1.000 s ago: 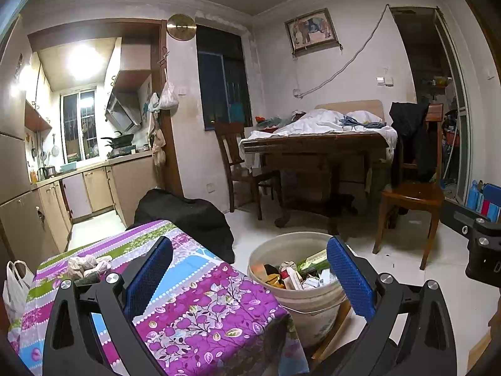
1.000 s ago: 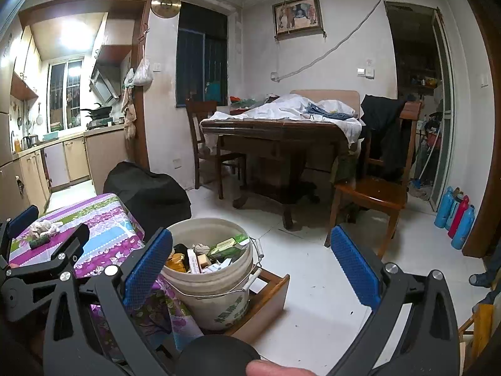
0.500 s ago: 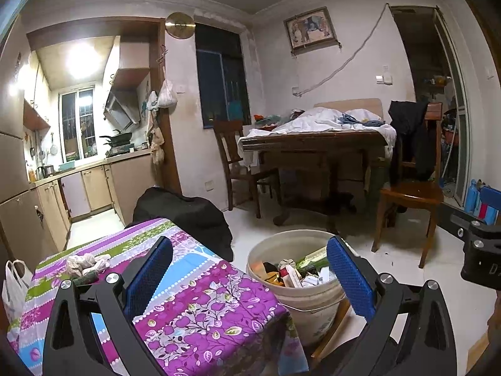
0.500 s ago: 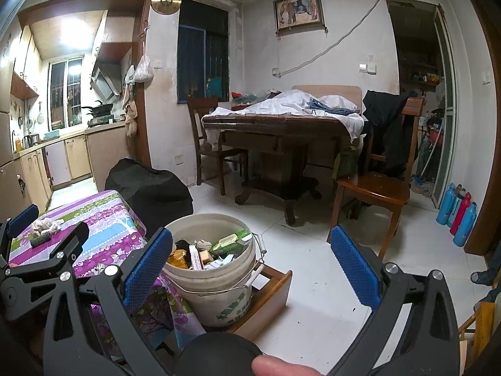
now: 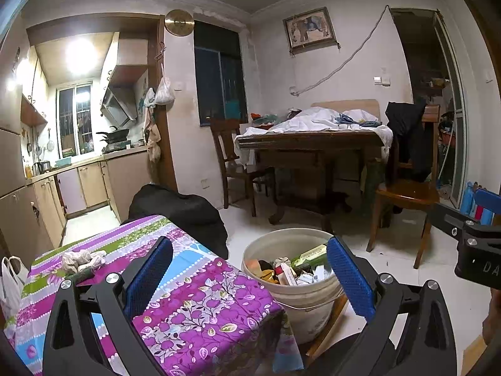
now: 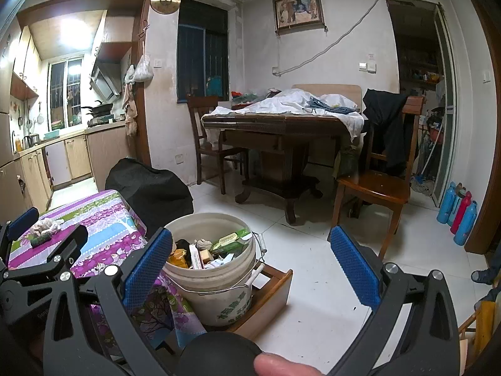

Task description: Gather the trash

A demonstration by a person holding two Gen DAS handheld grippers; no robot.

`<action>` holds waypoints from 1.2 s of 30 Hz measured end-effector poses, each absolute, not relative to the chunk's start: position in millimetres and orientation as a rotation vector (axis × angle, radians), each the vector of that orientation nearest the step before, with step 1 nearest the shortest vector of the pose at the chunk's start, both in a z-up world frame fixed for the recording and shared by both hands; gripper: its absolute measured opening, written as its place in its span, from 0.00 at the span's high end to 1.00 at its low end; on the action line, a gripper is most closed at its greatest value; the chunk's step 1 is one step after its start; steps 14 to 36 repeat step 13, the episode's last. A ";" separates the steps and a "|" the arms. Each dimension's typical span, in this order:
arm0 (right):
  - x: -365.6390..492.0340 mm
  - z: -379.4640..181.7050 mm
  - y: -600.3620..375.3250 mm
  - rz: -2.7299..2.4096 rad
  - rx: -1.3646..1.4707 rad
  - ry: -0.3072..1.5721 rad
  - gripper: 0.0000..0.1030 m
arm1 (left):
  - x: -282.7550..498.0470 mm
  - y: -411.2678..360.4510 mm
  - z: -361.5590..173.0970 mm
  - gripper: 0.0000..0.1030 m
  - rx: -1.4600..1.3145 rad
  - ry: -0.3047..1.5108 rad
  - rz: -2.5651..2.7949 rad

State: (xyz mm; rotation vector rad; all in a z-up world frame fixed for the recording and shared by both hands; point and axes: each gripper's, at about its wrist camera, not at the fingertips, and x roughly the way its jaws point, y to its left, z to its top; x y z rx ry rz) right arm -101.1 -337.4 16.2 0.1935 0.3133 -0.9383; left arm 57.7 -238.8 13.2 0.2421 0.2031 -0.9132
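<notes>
With both grippers, left [image 5: 249,277] and right [image 6: 250,269], spread wide and empty, the crumpled whitish tissue wad [image 5: 82,258] ahead-left of the left one looks light and soft, best pinched across its bulging middle.

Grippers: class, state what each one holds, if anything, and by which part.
Nothing is held. The left gripper and right gripper are both open, with only air between their fingers.

The left gripper [image 5: 249,277] and right gripper [image 6: 250,269] are alike: black angular frames with triangular cut-outs, silver round screw heads at the joints, and long fingers faced with blue dimpled pads [image 6: 353,268]. White lettering on the right gripper's body, seen from the left wrist, possibly reads "DA".
</notes>
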 end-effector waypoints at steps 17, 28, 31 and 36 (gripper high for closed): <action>-96.1 13.9 -333.6 -0.928 0.197 0.323 0.05 | 68.1 -237.4 4.1 0.05 0.258 0.257 -0.891; -96.1 13.9 -333.6 -0.928 0.197 0.323 0.05 | 68.1 -237.4 4.1 0.05 0.258 0.257 -0.891; -96.1 13.9 -333.6 -0.928 0.197 0.323 0.05 | 68.1 -237.4 4.1 0.05 0.258 0.257 -0.891; -96.1 13.9 -333.6 -0.928 0.197 0.323 0.05 | 68.1 -237.4 4.1 0.05 0.258 0.257 -0.891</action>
